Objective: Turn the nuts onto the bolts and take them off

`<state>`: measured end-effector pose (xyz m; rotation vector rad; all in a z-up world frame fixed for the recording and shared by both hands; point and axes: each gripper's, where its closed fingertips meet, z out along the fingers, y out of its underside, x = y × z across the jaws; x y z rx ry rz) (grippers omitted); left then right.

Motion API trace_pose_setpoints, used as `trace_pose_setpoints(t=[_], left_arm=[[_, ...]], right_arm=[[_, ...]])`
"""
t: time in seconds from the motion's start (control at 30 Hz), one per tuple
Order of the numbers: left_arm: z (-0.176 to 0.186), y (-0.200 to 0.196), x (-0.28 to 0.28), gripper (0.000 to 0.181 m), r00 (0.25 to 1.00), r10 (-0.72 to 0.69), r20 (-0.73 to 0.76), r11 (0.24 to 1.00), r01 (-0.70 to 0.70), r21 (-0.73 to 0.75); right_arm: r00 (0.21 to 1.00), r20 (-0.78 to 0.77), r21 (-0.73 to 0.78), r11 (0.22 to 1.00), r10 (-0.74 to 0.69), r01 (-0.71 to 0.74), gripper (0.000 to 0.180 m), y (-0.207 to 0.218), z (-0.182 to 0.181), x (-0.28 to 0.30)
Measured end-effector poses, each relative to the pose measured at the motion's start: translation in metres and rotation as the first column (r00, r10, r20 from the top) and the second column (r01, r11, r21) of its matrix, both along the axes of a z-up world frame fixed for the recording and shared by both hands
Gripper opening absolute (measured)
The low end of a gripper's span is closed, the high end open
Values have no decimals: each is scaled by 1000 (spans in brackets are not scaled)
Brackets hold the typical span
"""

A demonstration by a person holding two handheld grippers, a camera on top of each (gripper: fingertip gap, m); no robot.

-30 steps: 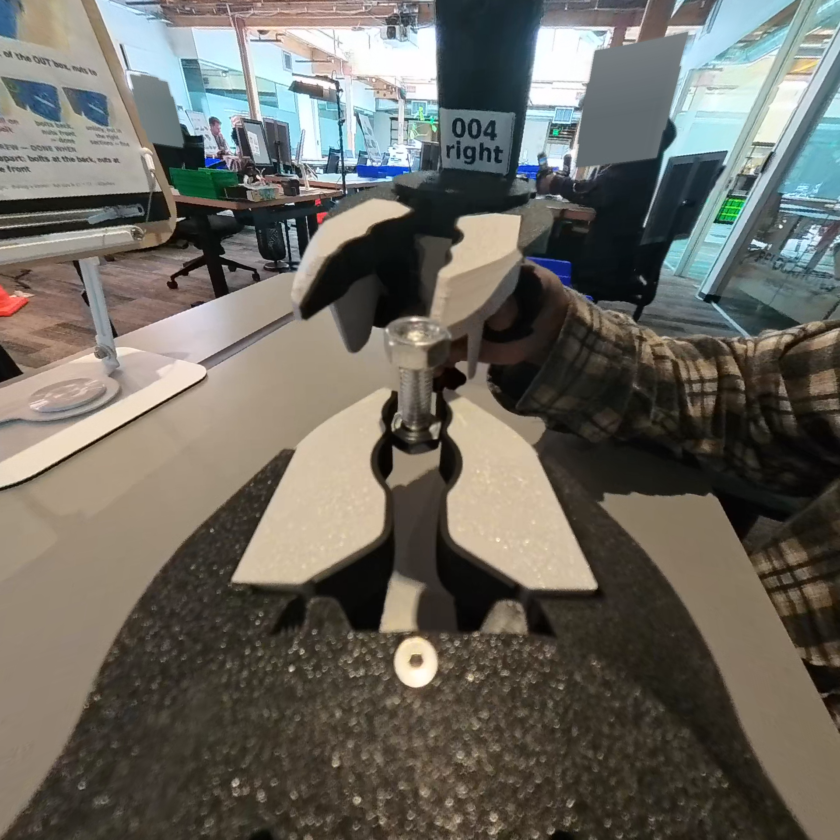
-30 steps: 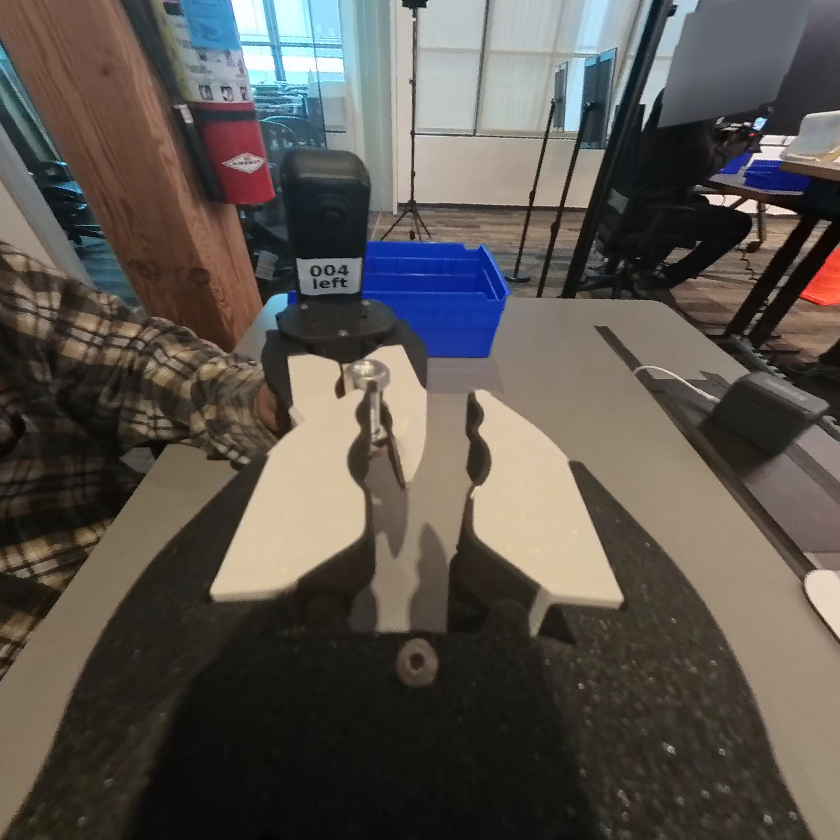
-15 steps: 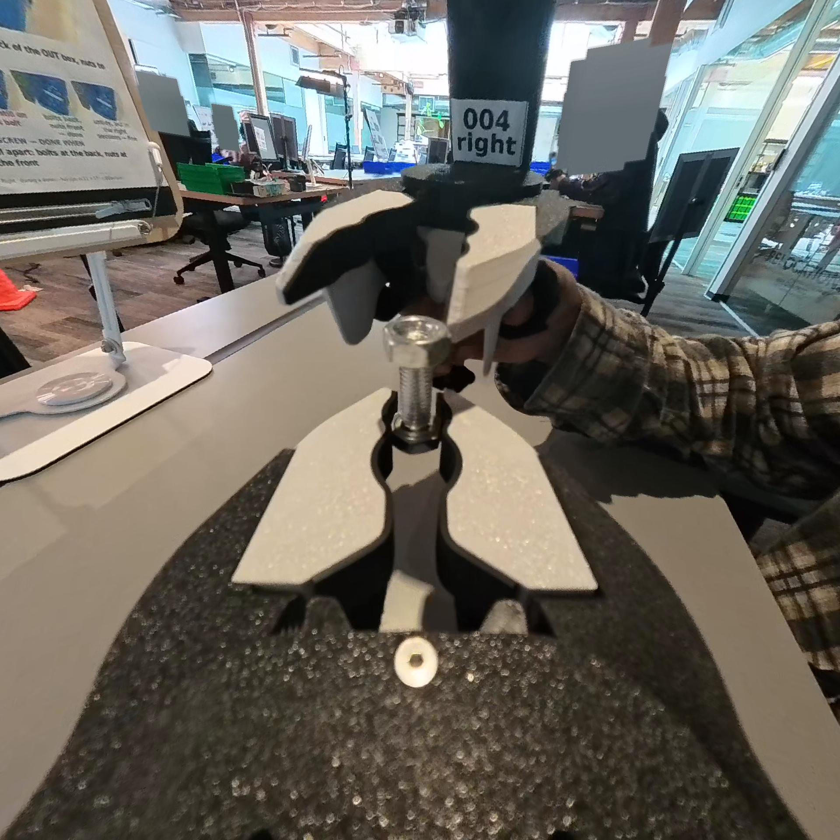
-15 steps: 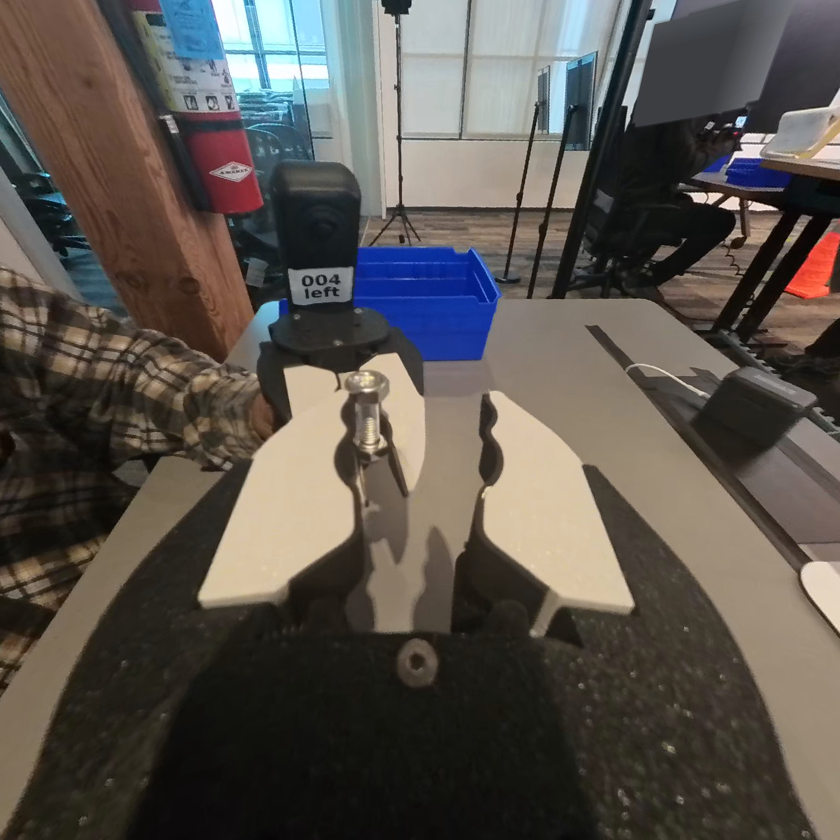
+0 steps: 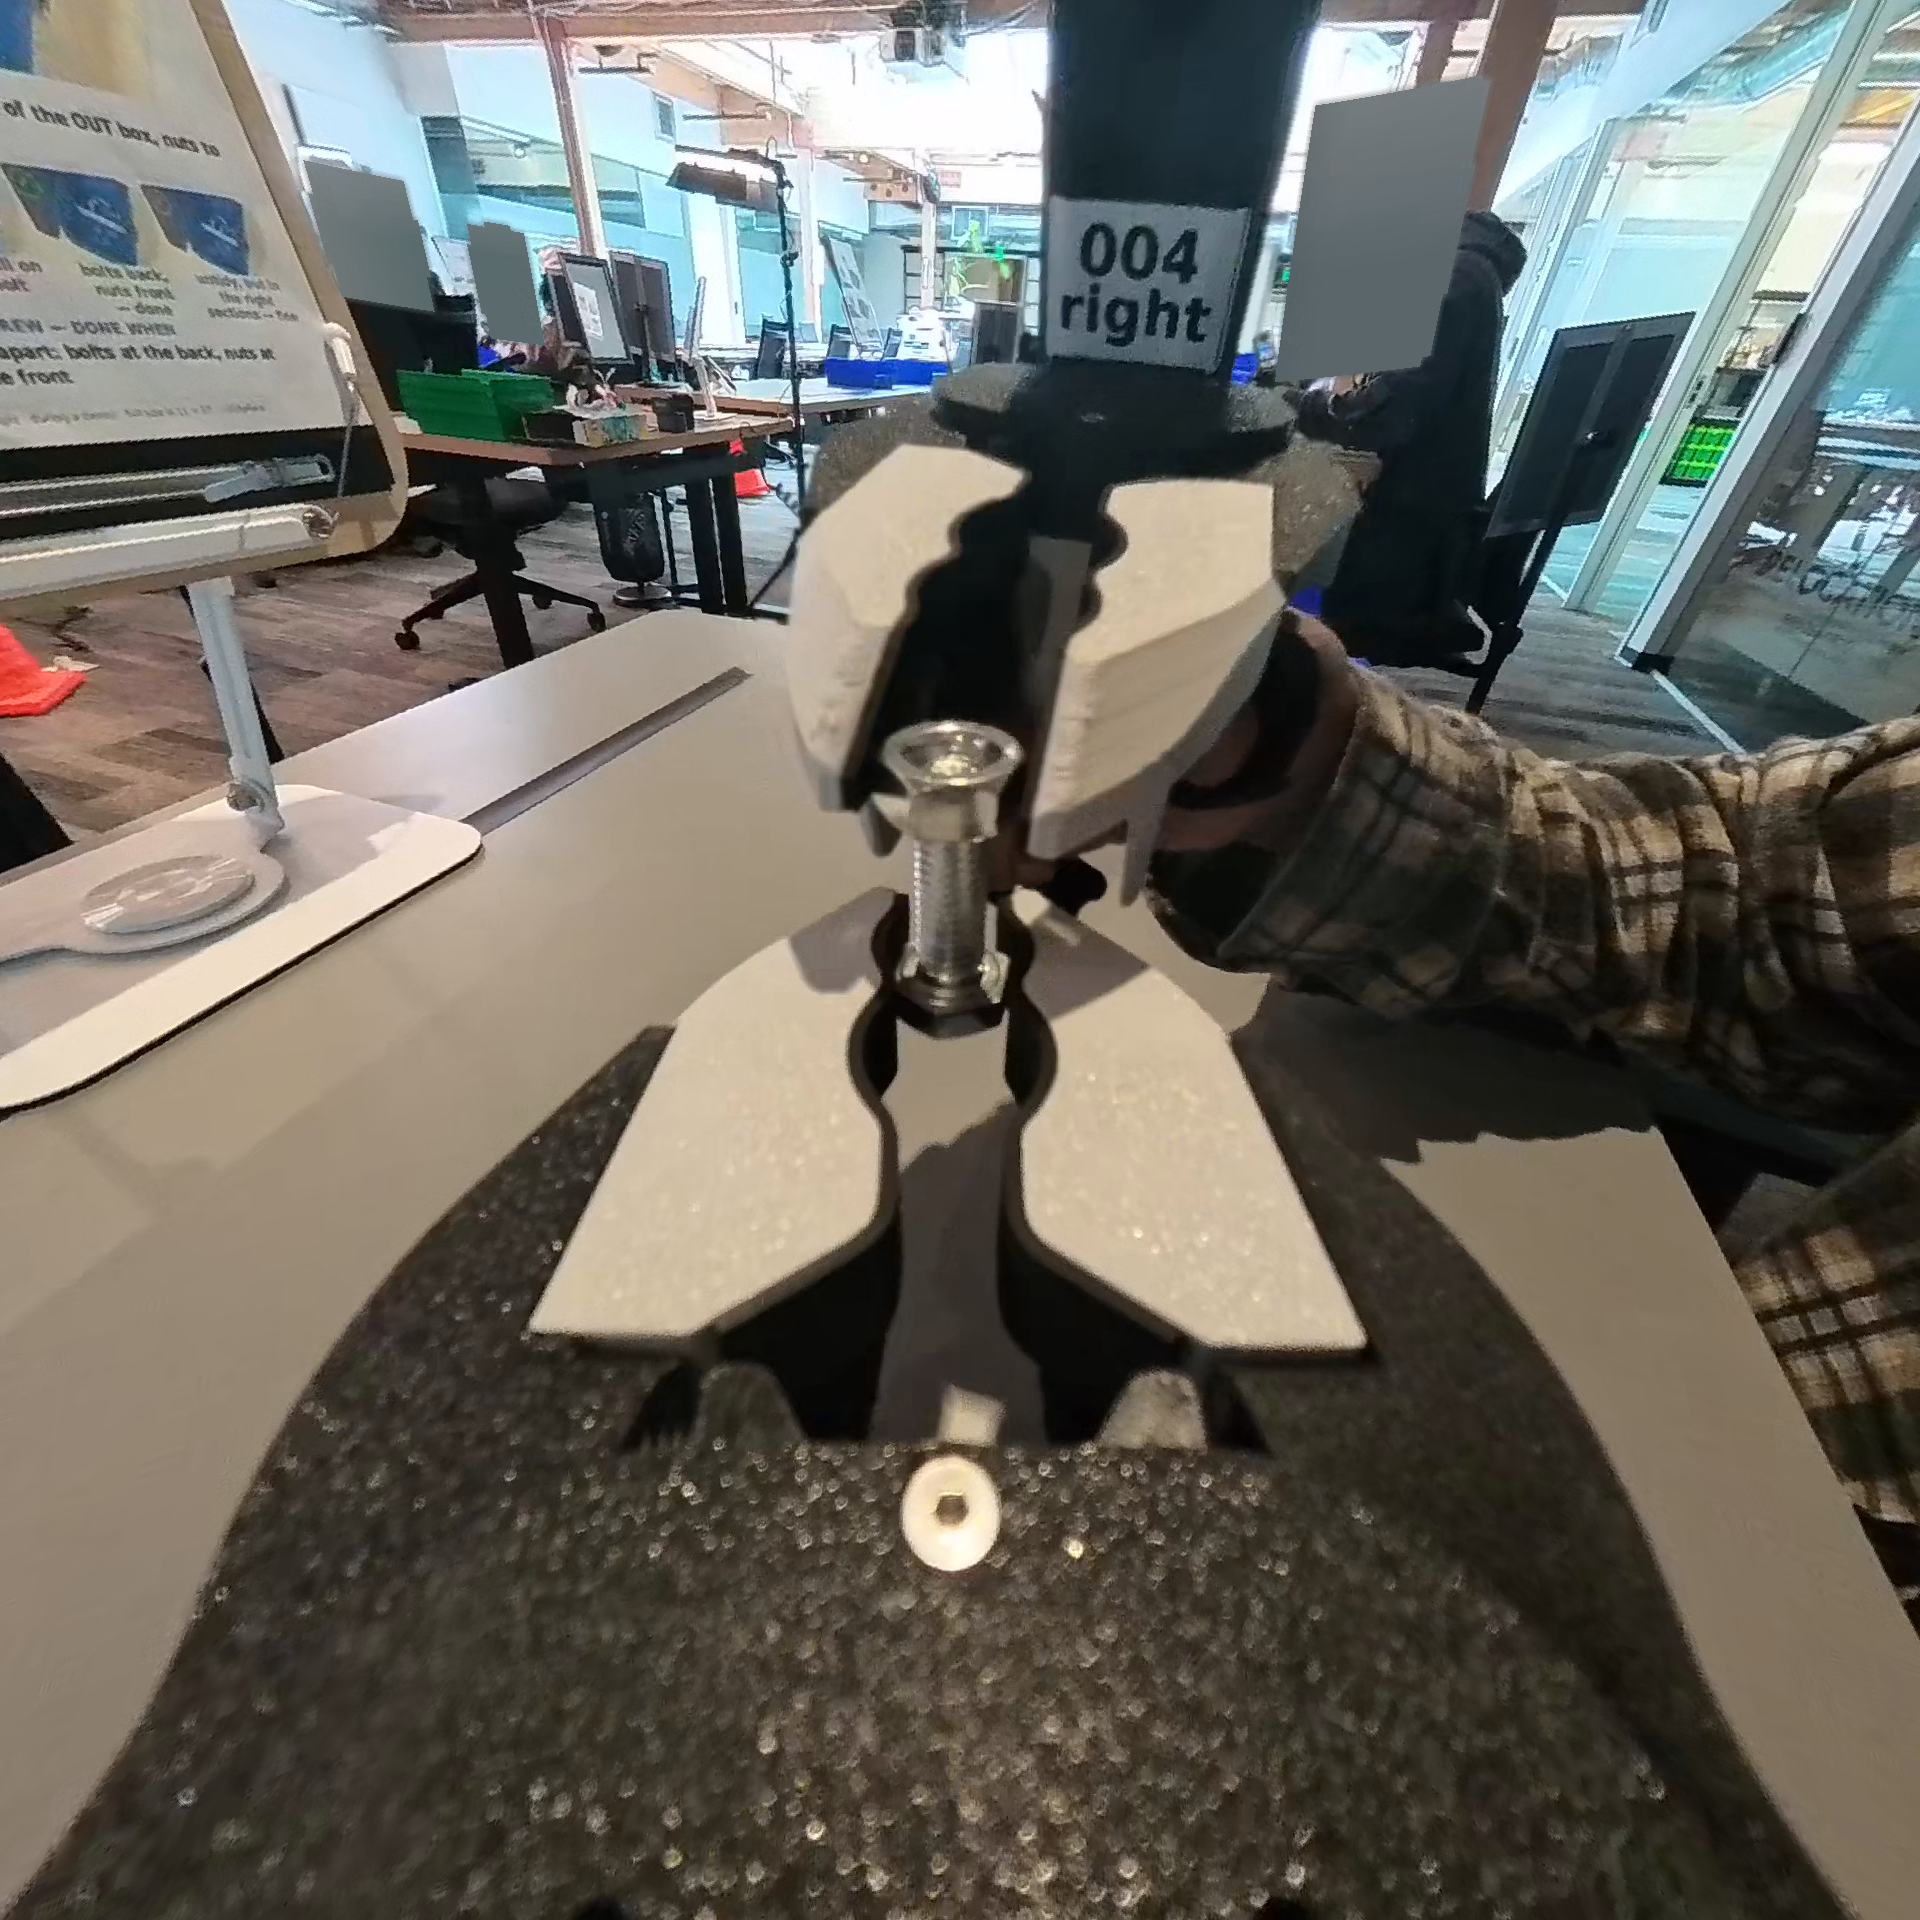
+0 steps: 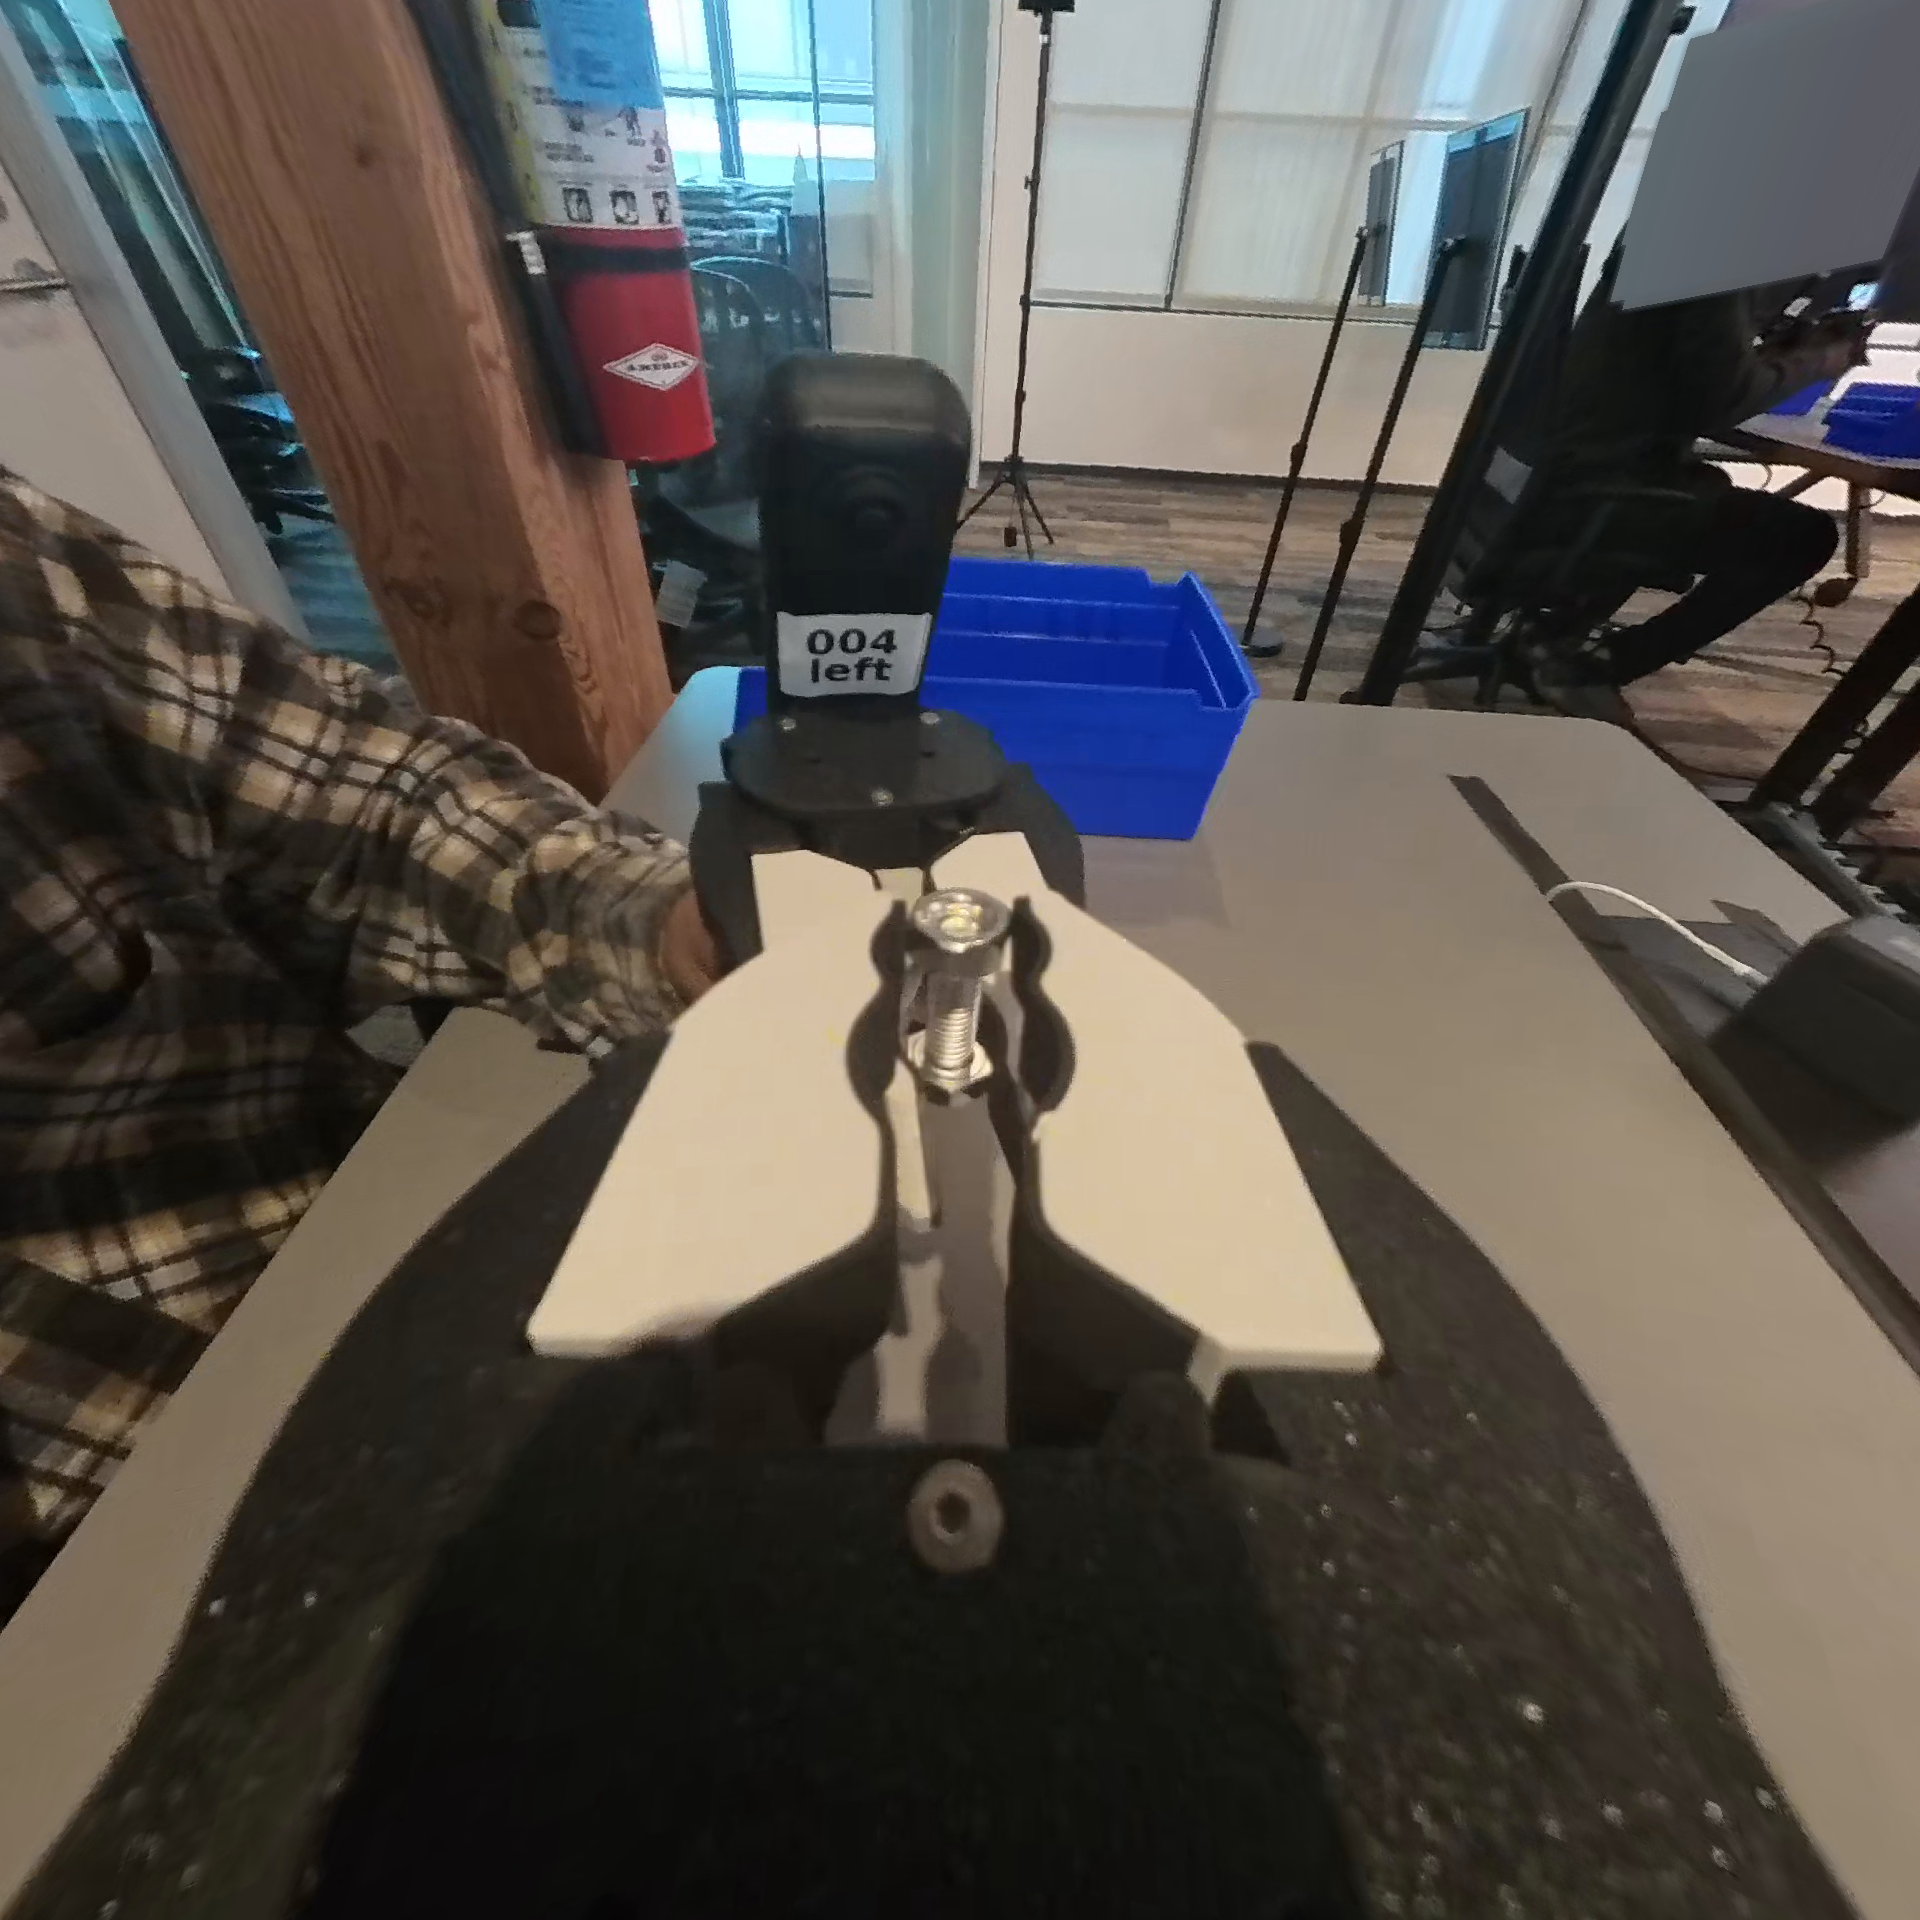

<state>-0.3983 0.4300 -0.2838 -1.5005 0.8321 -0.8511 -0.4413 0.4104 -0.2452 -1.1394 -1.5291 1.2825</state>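
A silver bolt (image 5: 948, 883) stands upright with a hex nut (image 5: 948, 982) on its lower end. My left gripper (image 5: 943, 930) is shut on the nut, which sits in the notch between its white fingertips just above the grey table (image 5: 416, 1039). My right gripper (image 6: 958, 935) faces it from the far side, with its jaws closed in around the bolt's head (image 6: 958, 923). In the left wrist view the right gripper (image 5: 971, 810) hangs over the bolt head (image 5: 948, 764), with a plaid-sleeved hand behind it. The threaded shank shows between head and nut (image 6: 945, 1070).
A blue bin (image 6: 1091, 707) stands at the table's far end behind the left gripper. A sign stand on a white base (image 5: 208, 883) is at the left. A black device with a white cable (image 6: 1849, 1018) lies at the right. A wooden post (image 6: 395, 416) carries a fire extinguisher.
My right gripper was open and off to one side of the bolt. It has moved in line with it and narrowed its jaws around the bolt head. The left gripper holds steady.
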Motion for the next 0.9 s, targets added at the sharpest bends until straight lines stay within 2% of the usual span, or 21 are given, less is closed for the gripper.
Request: trace_pose_setpoints(t=[0.3,0.4,0.73,0.9], left_arm=[[3,-9,7,15,998,-65,1,998,65,23],[3,-9,7,15,998,-65,8,998,65,21],[7,-8,3,15,998,-52,23,998,52,29],[6,-5,1,15,999,-35,22,999,35,21]], right_arm=[[993,-37,1,994,109,-109,18,-7,3,9],[997,-41,-2,998,66,-66,30,1,4,10],[1000,-13,13,1000,-3,3,29,15,2,14],[1000,-11,3,1000,10,-10,32,12,4,15]])
